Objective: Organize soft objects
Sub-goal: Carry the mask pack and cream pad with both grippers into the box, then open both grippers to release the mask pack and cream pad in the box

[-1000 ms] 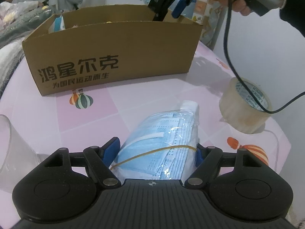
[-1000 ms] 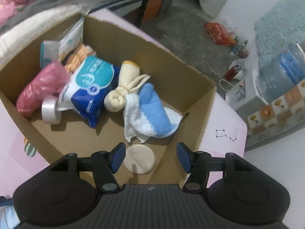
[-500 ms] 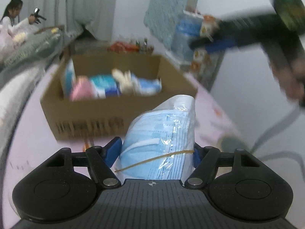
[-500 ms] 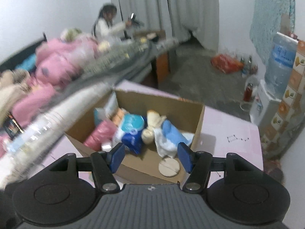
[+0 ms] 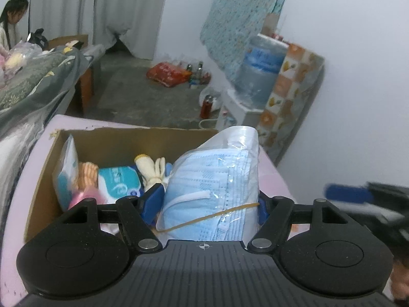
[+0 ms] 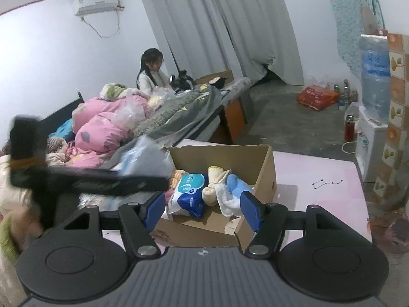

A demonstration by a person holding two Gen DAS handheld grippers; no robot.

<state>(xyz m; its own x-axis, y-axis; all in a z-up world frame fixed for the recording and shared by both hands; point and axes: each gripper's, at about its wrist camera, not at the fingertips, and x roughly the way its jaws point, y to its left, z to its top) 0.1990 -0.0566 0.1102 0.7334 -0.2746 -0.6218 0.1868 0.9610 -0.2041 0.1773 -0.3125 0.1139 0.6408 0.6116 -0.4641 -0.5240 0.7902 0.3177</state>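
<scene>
My left gripper [image 5: 208, 203] is shut on a plastic-wrapped pack of blue face masks [image 5: 212, 186] with a rubber band round it, held in the air above the near edge of an open cardboard box [image 5: 122, 138]. The box holds a tissue pack [image 5: 118, 180], cream socks [image 5: 150, 168], an orange striped cloth [image 5: 85, 176] and a pink item. My right gripper [image 6: 202, 211] is open and empty, held back from the same box [image 6: 265, 176]. In the right wrist view the left gripper and mask pack [image 6: 143, 158] show blurred at left.
The box stands on a pink table [image 6: 319, 179]. A bed with pink and grey bedding [image 6: 115, 120] lies to the left, with a person [image 6: 150, 71] sitting behind it. A water dispenser [image 5: 260, 76] stands by the far wall at right.
My left gripper has lifted the mask pack off the table and carried it up over the box. My right gripper has pulled up and back from inside the box.
</scene>
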